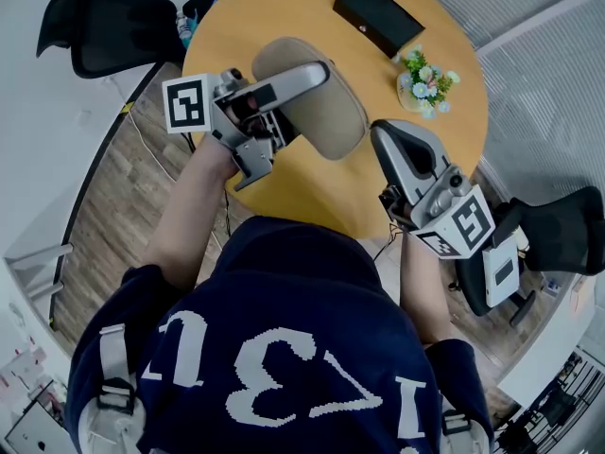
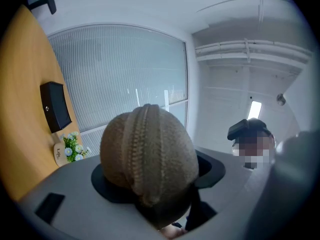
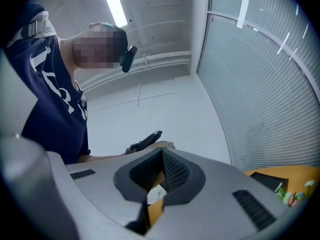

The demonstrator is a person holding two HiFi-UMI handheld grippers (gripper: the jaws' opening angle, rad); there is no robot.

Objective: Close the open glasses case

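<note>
1 tan woven oval glasses case [image 1: 331,116] hangs clamped in the left gripper [image 1: 314,76] above the round orange wooden table [image 1: 284,8]. Off that table's near edge, the right gripper [image 3: 161,159] is pinched together, empty; best hold the case steady while it works along the zip seam.

Glasses case [image 1: 331,121] between grey left tongs [image 1: 312,76] is noted tan, woven; counter [image 1: 284,8] orange; box [image 1: 378,17] beyond tongs black; right tongs [image 1: 386,135] grey, pads [image 3: 175,171] black, dimpled.
</note>
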